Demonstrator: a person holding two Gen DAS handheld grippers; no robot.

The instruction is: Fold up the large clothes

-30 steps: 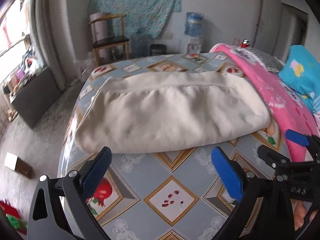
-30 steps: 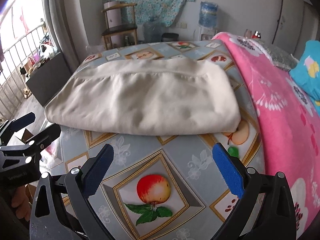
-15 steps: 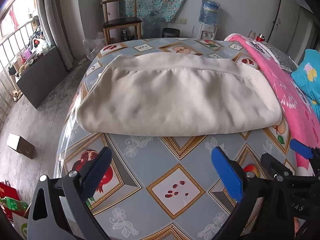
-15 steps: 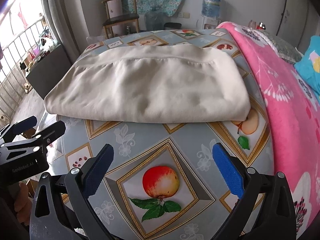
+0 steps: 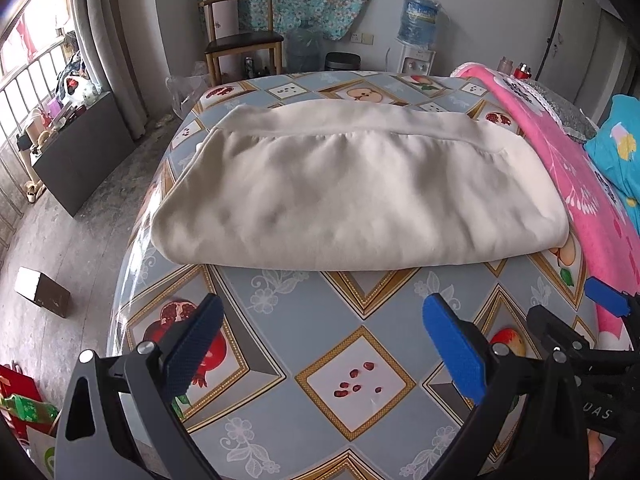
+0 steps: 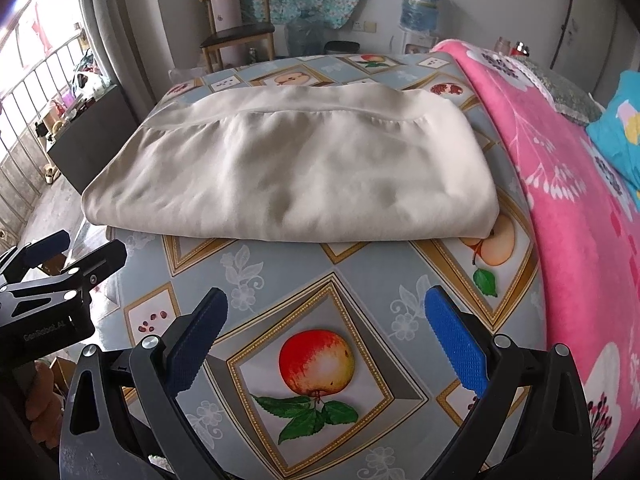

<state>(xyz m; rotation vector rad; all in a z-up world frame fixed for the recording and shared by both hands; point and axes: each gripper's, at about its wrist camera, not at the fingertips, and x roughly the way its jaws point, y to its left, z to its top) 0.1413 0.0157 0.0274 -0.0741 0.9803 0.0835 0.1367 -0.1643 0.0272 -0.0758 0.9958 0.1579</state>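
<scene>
A cream garment (image 5: 352, 188) lies folded in a wide flat rectangle on the fruit-patterned tablecloth (image 5: 356, 380); it also shows in the right wrist view (image 6: 296, 172). My left gripper (image 5: 320, 344) is open and empty, held above the cloth in front of the garment's near edge. My right gripper (image 6: 324, 340) is open and empty, also in front of the near edge. Each gripper shows at the side of the other's view: the right one (image 5: 576, 328), the left one (image 6: 68, 252).
A pink flowered blanket (image 6: 572, 184) lies along the table's right side, with a turquoise cloth (image 5: 620, 152) beyond. A wooden chair (image 5: 240, 36), a water dispenser (image 5: 418, 40) and a bin stand at the back wall. A small box (image 5: 42, 292) lies on the floor at left.
Both grippers have drawn back and risen slightly from the folded garment, staying open. The garment has not moved.
</scene>
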